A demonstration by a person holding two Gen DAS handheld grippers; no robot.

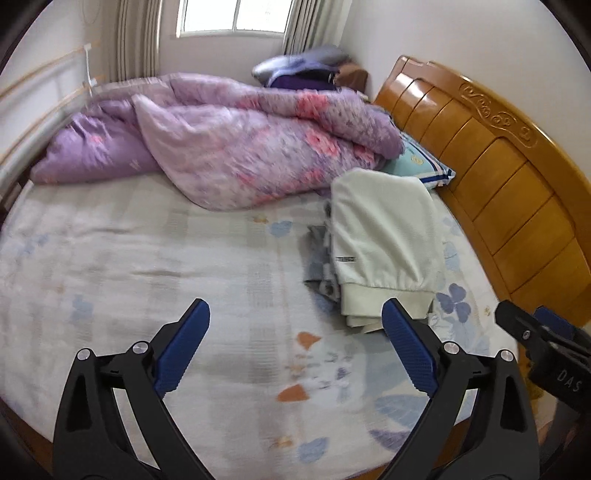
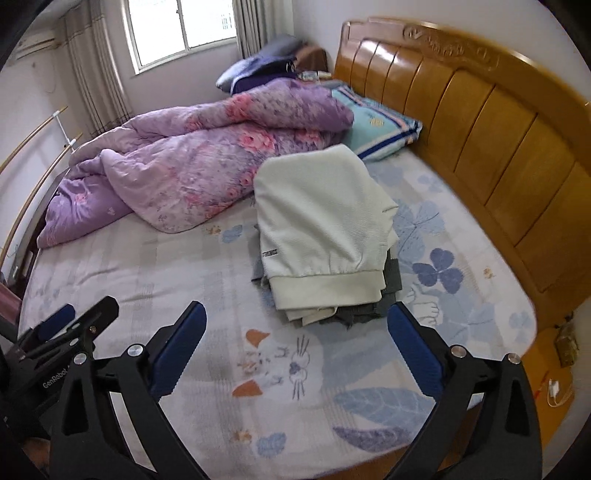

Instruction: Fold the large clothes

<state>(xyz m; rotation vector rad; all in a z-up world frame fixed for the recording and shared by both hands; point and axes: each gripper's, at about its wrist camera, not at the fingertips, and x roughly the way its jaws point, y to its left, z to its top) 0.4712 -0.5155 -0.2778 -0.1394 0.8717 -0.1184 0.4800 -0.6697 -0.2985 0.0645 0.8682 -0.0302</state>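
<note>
A folded cream sweatshirt [image 1: 384, 240] lies on top of a stack of folded grey clothes [image 1: 317, 258] on the bed, near the headboard. The sweatshirt [image 2: 321, 225] and the grey clothes under it [image 2: 391, 288] also show in the right wrist view. My left gripper [image 1: 295, 314] is open and empty, held above the sheet just in front and left of the stack. My right gripper [image 2: 295, 314] is open and empty, just in front of the stack. Each gripper shows at the edge of the other's view, the right one [image 1: 535, 332] and the left one [image 2: 74, 325].
The bed has a pale floral sheet [image 2: 184, 266]. A crumpled purple floral duvet [image 2: 192, 162] fills the far side. A teal pillow [image 2: 380, 129] lies by the wooden headboard [image 2: 480, 122]. Dark bedding [image 2: 266, 62] is piled in the corner under the window [image 2: 181, 29].
</note>
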